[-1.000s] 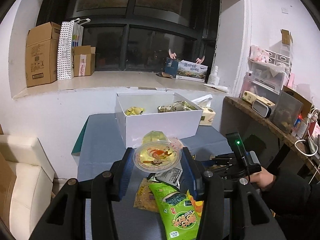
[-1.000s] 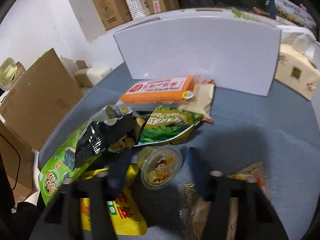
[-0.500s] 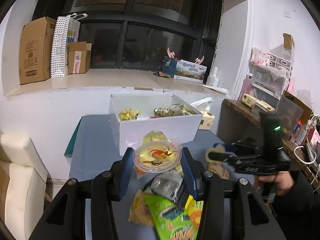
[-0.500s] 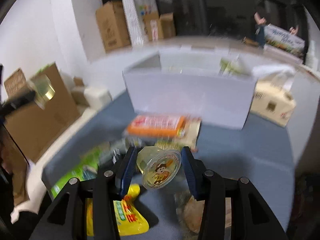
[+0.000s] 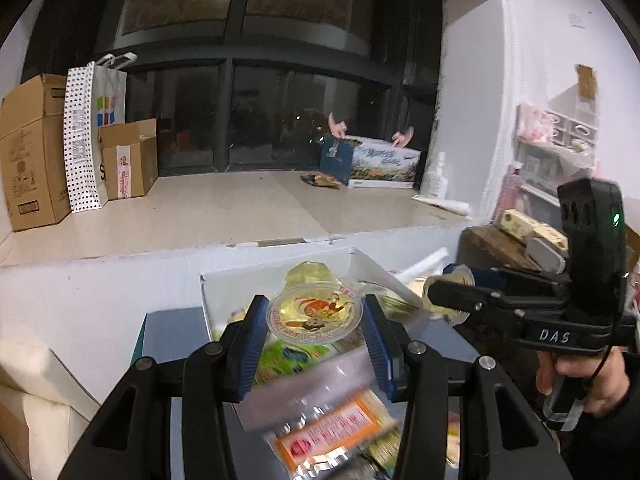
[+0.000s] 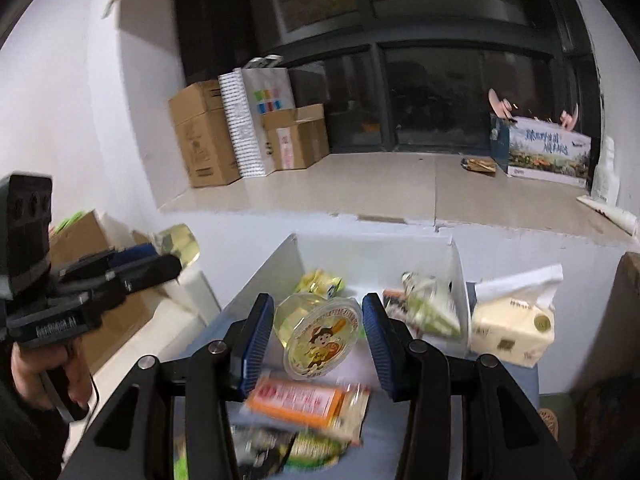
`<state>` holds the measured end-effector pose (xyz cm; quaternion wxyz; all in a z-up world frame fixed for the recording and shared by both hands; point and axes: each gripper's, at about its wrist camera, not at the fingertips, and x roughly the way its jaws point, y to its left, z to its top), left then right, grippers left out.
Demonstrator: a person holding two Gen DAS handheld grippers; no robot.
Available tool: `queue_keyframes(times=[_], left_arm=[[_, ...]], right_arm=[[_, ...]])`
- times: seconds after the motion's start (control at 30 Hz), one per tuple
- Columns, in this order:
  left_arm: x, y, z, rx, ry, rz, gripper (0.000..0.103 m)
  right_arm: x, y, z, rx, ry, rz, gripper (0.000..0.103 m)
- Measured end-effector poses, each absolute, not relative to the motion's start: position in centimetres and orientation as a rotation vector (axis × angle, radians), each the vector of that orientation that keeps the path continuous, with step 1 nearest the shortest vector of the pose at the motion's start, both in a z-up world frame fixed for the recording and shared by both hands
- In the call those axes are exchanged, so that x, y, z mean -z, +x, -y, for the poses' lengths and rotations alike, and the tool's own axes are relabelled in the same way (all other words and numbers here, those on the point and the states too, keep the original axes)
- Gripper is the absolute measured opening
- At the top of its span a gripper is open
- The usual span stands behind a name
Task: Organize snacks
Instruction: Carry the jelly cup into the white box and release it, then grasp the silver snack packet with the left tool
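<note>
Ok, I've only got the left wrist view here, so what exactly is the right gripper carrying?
Observer: The right gripper is shut on a jelly cup. Its cartoon lid tilts toward the camera.
Operator: What's on the right side of the box?
Observer: In the white box, a green and white packet lies against the right wall.
Operator: Anything beside the box?
Observer: A tissue pack stands outside it, just to its right.
</note>
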<state>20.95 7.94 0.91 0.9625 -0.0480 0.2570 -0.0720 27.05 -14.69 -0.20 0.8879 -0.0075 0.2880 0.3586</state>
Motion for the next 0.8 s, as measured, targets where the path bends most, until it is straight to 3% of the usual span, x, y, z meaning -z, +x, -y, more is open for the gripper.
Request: queue_keyframes(times=[0.27, 0.3, 0.33, 0.37, 0.4, 0.43, 0.8], left_arm=[[3.4, 29.8, -9.6, 0.091, -0.110, -0.663, 0.053], [4.0, 30.3, -9.7, 0.064, -0.111, -0.679, 0.063], [4.8, 30.8, -10.1, 0.033, -0.129, -0.707, 0.075], [5.4, 31.1, -10.4, 0.017, -0.151, -0.718, 0.103], [5.9, 31.1, -10.6, 0.012, -0.164, -0.715, 0.103], [6.4, 31.1, -10.8, 0.007, -0.165, -0.726, 0.103], [5.2, 29.5, -10.2, 0.016, -0.120, -0.714, 0.103]], right_arm=[[2.2, 35.1, 10.8, -0.650, -0.084, -0.721, 0.051], [2.7, 35.8, 10.5, -0.634, -0.090, -0.736, 0.052], [3.3, 36.7, 10.4, -0.615, -0.080, -0.762, 0.063], [3.8, 37.4, 10.4, -0.616, -0.059, -0.787, 0.091], [4.0, 37.8, 10.6, -0.621, -0.033, -0.793, 0.101], [4.2, 38.2, 11.0, -0.628, 0.007, -0.795, 0.103], [4.1, 38.0, 14.2, -0.640, 0.159, -0.814, 0.103]])
